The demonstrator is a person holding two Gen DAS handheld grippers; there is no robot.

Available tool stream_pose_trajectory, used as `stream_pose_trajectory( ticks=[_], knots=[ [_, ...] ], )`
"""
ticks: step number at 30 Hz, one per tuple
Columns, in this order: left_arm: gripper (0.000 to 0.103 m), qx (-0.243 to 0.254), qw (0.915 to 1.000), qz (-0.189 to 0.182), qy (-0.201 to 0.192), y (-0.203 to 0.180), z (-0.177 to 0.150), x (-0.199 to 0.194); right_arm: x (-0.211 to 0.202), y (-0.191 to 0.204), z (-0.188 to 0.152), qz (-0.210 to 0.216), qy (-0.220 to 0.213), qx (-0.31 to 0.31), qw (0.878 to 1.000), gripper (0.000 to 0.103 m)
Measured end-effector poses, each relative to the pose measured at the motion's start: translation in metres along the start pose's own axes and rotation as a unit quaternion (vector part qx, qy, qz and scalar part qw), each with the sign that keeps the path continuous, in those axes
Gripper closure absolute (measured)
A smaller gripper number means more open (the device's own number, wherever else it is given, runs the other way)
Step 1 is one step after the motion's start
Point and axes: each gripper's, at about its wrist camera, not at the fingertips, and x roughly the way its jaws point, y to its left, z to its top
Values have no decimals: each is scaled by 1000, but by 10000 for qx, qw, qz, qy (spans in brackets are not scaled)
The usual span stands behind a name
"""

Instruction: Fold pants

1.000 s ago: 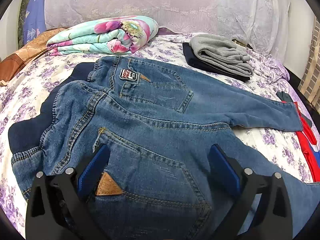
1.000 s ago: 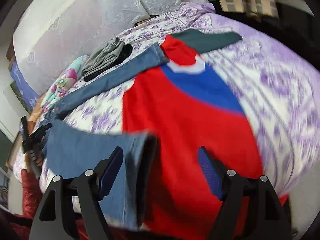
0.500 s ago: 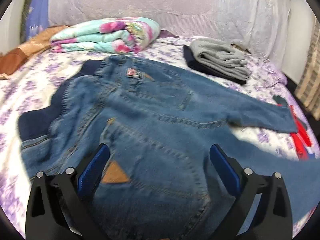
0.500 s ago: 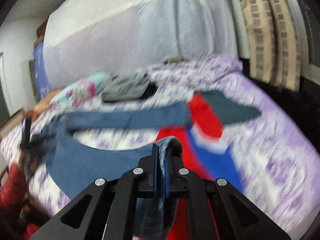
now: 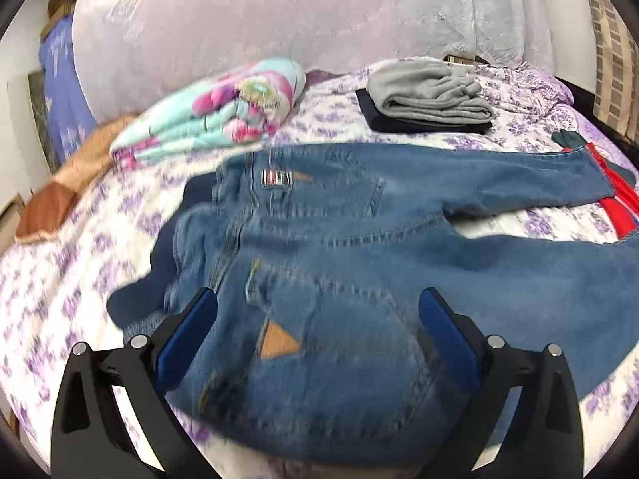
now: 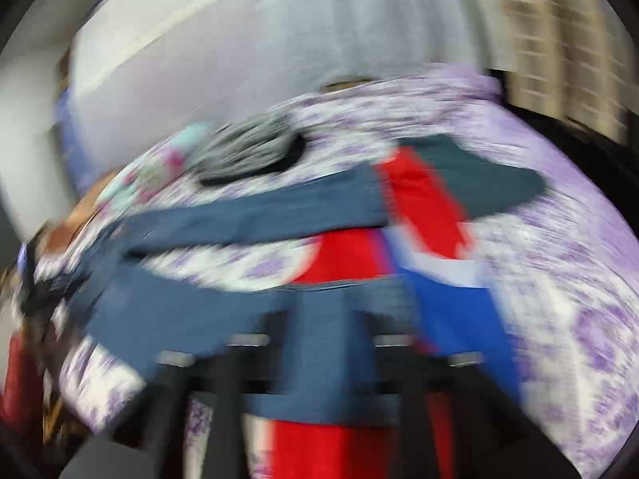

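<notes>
Blue jeans (image 5: 339, 247) lie seat-up across the purple-flowered bed (image 5: 72, 287), waistband to the left and legs running right. My left gripper (image 5: 319, 319) hovers open over the seat, by the brown triangle patch (image 5: 277, 343), with nothing between its pads. The right wrist view is heavily blurred. In it my right gripper (image 6: 323, 343) has the hem of the near jeans leg (image 6: 179, 319) between its jaws, which are opening and stand somewhat apart. The far leg (image 6: 259, 215) stretches across the bed behind it.
A red, blue and white garment (image 6: 439, 307) lies under the leg ends at the right. A folded grey garment (image 5: 427, 95) on a dark one and a folded floral quilt (image 5: 215, 119) sit at the back, before a pale covered headboard (image 5: 279, 12).
My right gripper went from open beside the near leg's hem to shut on it and lifted it; now its jaws stand apart again. The left gripper rose and rolled slightly.
</notes>
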Motion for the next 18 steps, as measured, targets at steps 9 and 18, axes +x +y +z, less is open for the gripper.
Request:
stream_pose_trajectory(
  ticks=[9, 18],
  knots=[
    [4, -152, 9971, 133, 729, 16, -8, 39, 50, 18, -24, 15, 852, -98, 9963, 37],
    [4, -485, 9920, 563, 1020, 60, -4, 52, 71, 93, 3, 503, 656, -818, 9932, 12]
  ],
)
